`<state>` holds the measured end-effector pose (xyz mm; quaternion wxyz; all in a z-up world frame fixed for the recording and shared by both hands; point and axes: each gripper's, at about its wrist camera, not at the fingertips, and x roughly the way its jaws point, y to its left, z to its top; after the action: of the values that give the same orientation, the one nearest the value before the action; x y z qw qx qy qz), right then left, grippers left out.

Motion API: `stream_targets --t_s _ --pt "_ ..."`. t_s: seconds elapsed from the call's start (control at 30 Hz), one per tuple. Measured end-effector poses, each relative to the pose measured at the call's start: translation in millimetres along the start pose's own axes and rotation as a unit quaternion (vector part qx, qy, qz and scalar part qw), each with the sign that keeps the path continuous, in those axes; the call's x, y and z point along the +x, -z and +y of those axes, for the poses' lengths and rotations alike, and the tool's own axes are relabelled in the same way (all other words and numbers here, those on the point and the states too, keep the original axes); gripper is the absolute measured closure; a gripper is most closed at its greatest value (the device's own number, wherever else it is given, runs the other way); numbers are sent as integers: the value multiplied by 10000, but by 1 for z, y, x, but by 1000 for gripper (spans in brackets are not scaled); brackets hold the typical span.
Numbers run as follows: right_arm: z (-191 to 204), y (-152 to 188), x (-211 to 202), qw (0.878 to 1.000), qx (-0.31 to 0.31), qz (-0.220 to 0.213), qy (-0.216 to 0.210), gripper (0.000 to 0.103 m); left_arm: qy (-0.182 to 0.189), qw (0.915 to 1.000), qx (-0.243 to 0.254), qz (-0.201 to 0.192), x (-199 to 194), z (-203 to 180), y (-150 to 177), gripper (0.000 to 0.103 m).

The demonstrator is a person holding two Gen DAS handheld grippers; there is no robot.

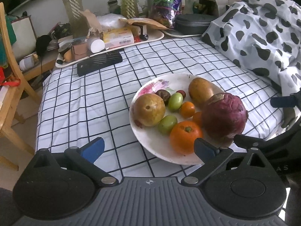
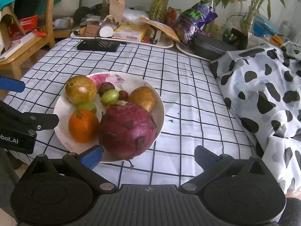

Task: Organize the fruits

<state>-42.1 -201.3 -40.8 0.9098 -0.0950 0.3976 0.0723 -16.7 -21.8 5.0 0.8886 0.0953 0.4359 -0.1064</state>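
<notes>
Left wrist view: a white plate (image 1: 150, 141) with a pink flower print sits on the grid-checked cloth (image 1: 84, 103) of the table, right of the view's centre. On it lie a big purple cabbage-like ball (image 1: 224, 116) at the right rim, an orange (image 1: 185, 136) at the near rim, a large yellow-brown round fruit (image 1: 149, 109) at the left, an oval yellow-brown fruit (image 1: 201, 90) at the back, 2 green fruits (image 1: 175, 101) and 2 small orange ones (image 1: 187, 109) in the middle, plus 2 small dark ones behind. The left tongs (image 1: 149, 148) stand wide and hold nothing; their right pad overlaps the plate's near rim in the picture. The cloth's left edge drops off beside a wooden chair (image 1: 7, 75). Bare cloth stretches left of the plate and behind it up to a black flat device (image 1: 99, 62) and a cluttered tray (image 1: 112, 43). A cow-spotted fabric (image 1: 263, 28) heaps up at the right.

Right wrist view: the plate (image 2: 62, 131) lies left of centre, with the purple ball (image 2: 128, 130) nearest, touching the orange (image 2: 83, 126). The right tongs (image 2: 148, 159) are spread wide and empty, their left pad just at the plate's near rim. The left tongs' tool (image 2: 18, 128) shows at the left edge, just beside the plate. Open cloth (image 2: 188, 103) runs from the plate's right rim to the spotted fabric (image 2: 263, 94).
</notes>
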Motion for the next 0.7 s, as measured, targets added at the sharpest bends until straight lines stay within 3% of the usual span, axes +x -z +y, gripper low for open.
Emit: stream_targets --t_s 0.7 --pt "-2 1 3 10000 19 49 72 0 -38 10000 31 42 0 -1 1 0"
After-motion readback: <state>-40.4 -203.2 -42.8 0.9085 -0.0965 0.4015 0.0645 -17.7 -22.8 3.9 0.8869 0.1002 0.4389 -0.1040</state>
